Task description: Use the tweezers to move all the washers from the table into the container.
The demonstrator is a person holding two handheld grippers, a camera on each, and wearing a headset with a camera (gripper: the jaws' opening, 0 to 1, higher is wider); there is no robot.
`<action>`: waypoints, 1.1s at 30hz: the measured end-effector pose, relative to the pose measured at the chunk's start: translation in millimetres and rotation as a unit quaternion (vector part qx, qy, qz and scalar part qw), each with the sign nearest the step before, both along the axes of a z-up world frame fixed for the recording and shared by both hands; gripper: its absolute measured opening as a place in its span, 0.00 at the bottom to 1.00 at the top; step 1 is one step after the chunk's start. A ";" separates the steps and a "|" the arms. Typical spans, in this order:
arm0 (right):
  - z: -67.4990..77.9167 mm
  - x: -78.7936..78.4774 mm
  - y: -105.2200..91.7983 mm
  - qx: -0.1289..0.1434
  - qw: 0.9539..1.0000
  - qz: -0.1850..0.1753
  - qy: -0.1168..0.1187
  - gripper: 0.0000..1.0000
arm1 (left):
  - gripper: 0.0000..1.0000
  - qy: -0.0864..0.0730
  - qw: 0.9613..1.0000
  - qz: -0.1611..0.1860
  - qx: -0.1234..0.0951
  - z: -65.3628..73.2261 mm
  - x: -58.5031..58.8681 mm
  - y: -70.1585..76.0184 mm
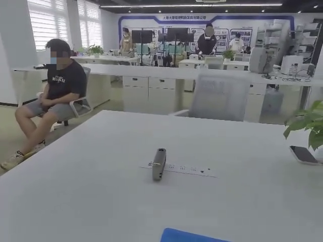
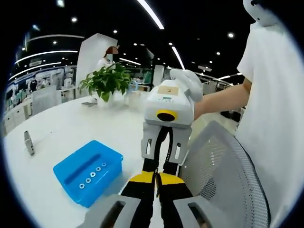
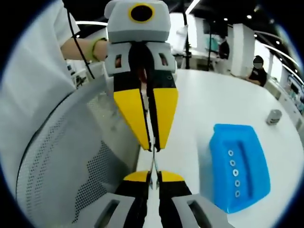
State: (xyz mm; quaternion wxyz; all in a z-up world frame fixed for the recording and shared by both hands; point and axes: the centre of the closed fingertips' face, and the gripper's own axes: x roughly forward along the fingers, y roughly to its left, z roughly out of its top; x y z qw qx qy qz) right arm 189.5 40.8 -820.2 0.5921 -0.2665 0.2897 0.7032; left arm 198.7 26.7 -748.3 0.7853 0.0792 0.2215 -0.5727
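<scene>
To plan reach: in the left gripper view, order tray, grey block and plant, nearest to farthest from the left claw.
1. Tray, just left of the left claw.
2. Grey block, far left on the table.
3. Plant, at the back.

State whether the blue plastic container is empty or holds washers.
Holds washers: five small silvery rings lie in a row inside the blue plastic container.
</scene>
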 end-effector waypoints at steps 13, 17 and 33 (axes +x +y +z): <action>-17.4 8.9 -4.9 -0.029 0.998 -0.015 -0.060 0.05 | 0.00 -0.011 0.993 -0.039 0.110 -29.7 -3.9 20.8; -26.2 8.5 2.7 -0.004 0.997 -0.054 -0.053 0.09 | 0.00 -0.005 0.983 -0.063 0.170 -50.6 -5.5 36.4; 8.3 39.6 -64.0 0.119 0.937 -0.326 0.023 0.36 | 0.00 0.038 0.944 -0.095 0.314 -110.2 2.9 61.1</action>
